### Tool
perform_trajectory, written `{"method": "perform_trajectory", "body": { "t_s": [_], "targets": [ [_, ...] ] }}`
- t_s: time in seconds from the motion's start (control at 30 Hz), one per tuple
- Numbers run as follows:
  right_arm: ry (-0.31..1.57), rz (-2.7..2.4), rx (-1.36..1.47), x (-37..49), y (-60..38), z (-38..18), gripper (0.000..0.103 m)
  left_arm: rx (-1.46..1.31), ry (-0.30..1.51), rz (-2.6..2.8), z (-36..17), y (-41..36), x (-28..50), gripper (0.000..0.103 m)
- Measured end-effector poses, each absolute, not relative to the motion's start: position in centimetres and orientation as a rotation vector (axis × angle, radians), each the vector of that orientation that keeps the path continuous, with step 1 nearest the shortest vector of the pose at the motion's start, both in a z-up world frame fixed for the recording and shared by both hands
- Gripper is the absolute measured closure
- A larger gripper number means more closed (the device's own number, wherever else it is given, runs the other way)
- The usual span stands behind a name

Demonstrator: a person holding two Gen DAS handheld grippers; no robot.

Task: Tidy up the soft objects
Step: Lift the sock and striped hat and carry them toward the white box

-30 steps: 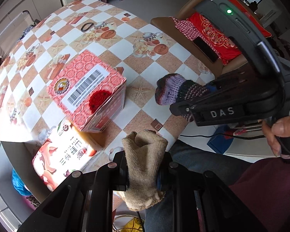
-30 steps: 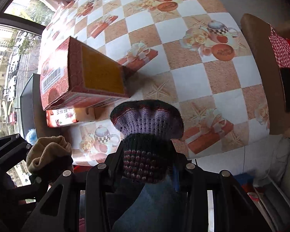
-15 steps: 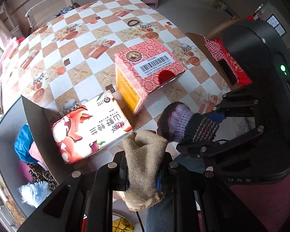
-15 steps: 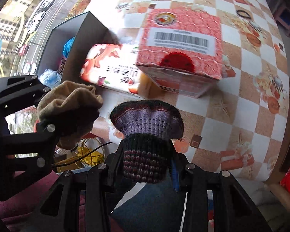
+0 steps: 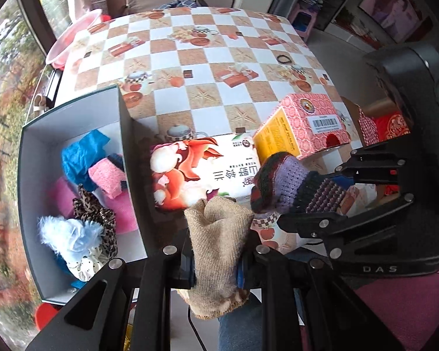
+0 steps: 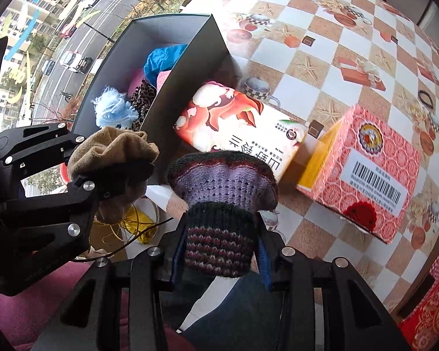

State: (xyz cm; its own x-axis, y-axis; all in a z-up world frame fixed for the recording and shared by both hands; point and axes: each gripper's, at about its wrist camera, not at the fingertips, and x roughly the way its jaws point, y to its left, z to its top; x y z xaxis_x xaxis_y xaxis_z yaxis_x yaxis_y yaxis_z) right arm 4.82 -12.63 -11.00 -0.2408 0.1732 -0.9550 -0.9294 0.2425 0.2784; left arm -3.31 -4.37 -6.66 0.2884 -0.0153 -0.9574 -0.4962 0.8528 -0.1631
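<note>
Both hand-held grippers have swung toward the grey box (image 5: 73, 111), now fully in view with soft items inside. Left hand-held gripper (image 5: 215, 260) pinches a burlap cloth (image 5: 216, 239); right hand-held gripper (image 6: 219, 251) clamps a knitted sock (image 6: 222, 181) above the worktop (image 5: 207, 58) edge.

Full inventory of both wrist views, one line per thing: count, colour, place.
burlap cloth: 1, tan, clamped in left gripper
knit piece: 1, purple and dark striped, clamped in right gripper
grey box: 1, grey, open, table's left edge
soft items in box: several, blue, pink, leopard, pale blue
floral carton: 1, white and orange, lying beside the grey box
pink carton: 1, pink with yellow side, right of floral carton
hair tie: 1, black, far on table
table: 1, checked orange and white
left gripper: 1, black
right gripper: 1, black
</note>
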Motion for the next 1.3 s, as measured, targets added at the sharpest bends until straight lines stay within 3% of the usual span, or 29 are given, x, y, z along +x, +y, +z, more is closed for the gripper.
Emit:
{"method": "perform_trajectory", "body": {
  "t_s": [0.53,1.3],
  "targets": [
    [1.390,1.353,-0.837,3.8,-9.3,-10.6,0.062,-0.629,1.199,0.600,-6.3,-0.2,-8.1,0.082],
    [1.400,1.365,-0.838,3.7,-8.4,-10.9,0.062,-0.646,1.203,0.612,-6.6,0.4,-8.3,0.082]
  ]
}}
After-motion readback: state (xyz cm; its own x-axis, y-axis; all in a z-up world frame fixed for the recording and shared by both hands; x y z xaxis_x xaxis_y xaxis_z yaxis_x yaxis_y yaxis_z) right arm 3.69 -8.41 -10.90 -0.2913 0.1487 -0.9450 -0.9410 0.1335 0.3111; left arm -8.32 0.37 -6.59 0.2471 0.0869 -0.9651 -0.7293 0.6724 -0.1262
